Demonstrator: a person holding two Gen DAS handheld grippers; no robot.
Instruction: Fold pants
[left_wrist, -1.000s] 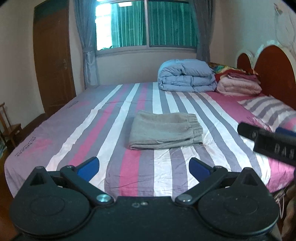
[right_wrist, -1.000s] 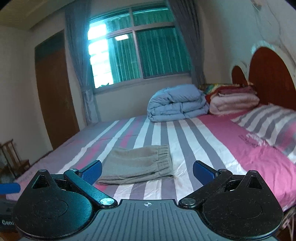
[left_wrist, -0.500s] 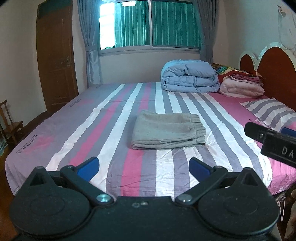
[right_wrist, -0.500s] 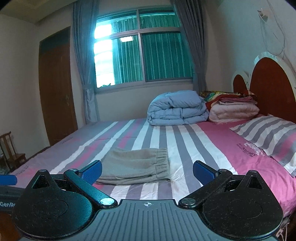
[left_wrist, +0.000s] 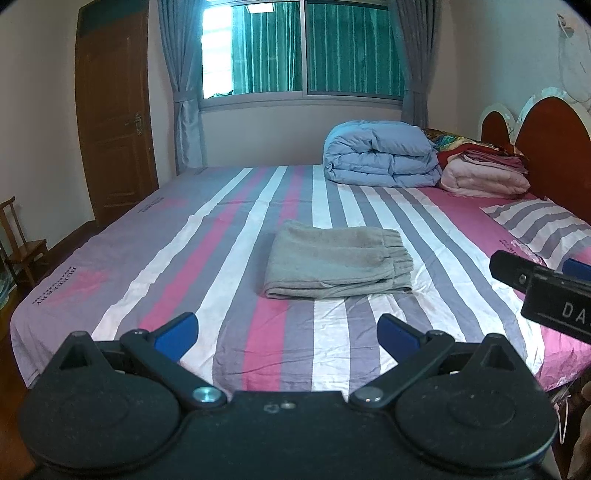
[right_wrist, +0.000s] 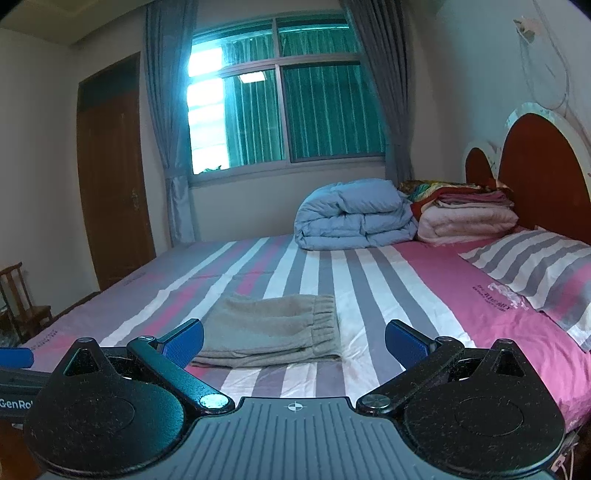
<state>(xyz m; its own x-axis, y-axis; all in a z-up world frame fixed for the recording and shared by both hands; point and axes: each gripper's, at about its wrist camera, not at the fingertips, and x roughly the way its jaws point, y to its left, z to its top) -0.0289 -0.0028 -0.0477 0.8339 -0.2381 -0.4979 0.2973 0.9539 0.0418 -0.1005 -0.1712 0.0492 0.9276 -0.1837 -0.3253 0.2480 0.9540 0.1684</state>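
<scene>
Pants (left_wrist: 337, 260) lie on bed (left_wrist: 207, 258), ahead of left tool (left_wrist: 287, 328), well apart from it. From right tool (right_wrist: 294, 341), pants ahead, a bit to left. Both tools wide open, holding nothing. Pants grey, folded into neat flat stack, stretchy waist at right end. Beyond pants: blue quilt (left_wrist: 382, 158), pink blanket pile (left_wrist: 484, 177), striped pillow (left_wrist: 543, 225) far right. Nothing between tools and pants.
</scene>
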